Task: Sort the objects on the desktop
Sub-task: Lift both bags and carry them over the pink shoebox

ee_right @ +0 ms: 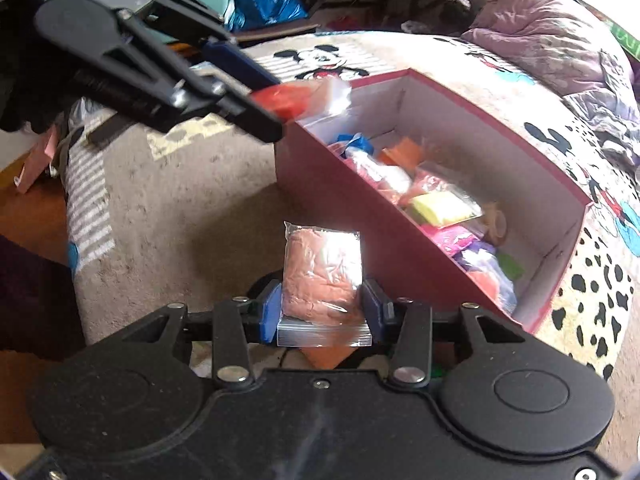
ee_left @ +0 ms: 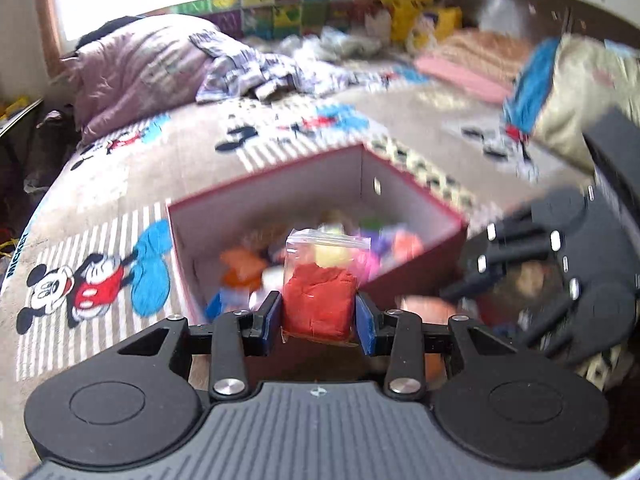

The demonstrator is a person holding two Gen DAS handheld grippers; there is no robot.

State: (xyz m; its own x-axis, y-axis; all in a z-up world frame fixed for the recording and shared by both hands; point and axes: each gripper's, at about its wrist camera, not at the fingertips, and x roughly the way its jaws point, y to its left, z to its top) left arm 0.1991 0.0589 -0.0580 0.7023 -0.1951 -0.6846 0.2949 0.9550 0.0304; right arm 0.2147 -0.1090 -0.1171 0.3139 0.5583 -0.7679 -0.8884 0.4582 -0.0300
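Left gripper (ee_left: 318,316) clamped on red clay bag (ee_left: 319,306), held above near rim of red box (ee_right: 400,264). Right gripper (ee_right: 322,310) pinching pink clay bag (ee_right: 320,276) beside box, probably off bedspread (ee_right: 180,200). Box holds other coloured bags.

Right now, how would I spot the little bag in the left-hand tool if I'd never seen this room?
Find the pink cardboard box sitting on the Mickey Mouse bedspread. Just over its near corner, the left gripper pinches a small clear zip bag of bright red clay. The other held bag, in the right gripper, is pale salmon pink, not red.
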